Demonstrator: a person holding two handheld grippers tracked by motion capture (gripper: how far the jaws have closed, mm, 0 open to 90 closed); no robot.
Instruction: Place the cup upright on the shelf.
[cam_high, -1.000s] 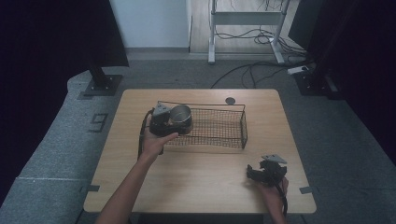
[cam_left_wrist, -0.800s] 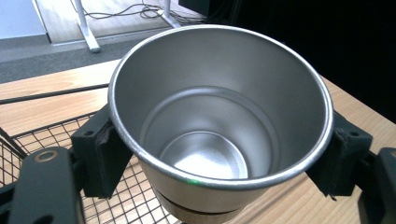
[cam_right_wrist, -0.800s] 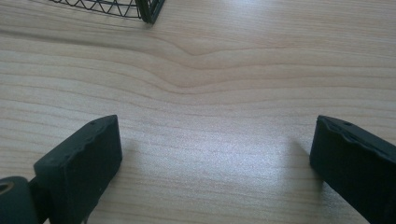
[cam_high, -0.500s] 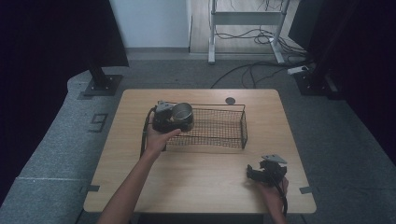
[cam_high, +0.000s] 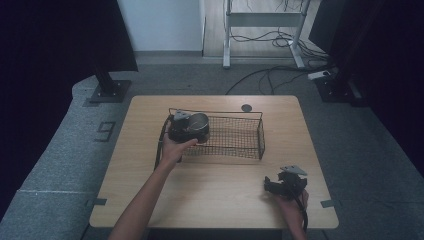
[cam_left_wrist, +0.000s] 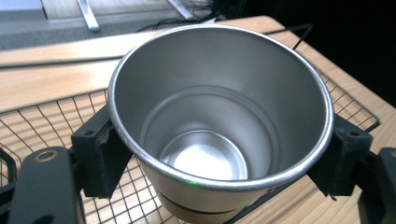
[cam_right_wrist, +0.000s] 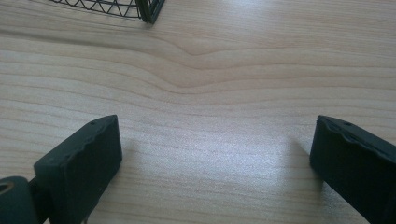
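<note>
A shiny steel cup (cam_left_wrist: 219, 121) is clamped upright between the two black jaws of my left gripper (cam_high: 186, 127), which is shut on it. In the high view the cup (cam_high: 198, 121) hangs over the left end of a black wire basket (cam_high: 248, 141) in the middle of the wooden table (cam_high: 215, 200). Basket mesh (cam_left_wrist: 51, 126) lies under the cup in the left gripper view. My right gripper (cam_high: 272, 186) rests low near the table's front right, jaws wide open over bare wood, with nothing between them. A basket corner (cam_right_wrist: 148, 10) shows at the top of the right gripper view.
A small dark round disc (cam_high: 246, 107) is set in the table behind the basket. Black stand bases (cam_high: 107, 92) and loose cables (cam_high: 280, 75) lie on the grey floor beyond the table. Bare wood spreads between the basket and the front edge.
My left gripper has carried the cup a little to the right and farther from the person, over the basket's left end. The right gripper has stayed put.
</note>
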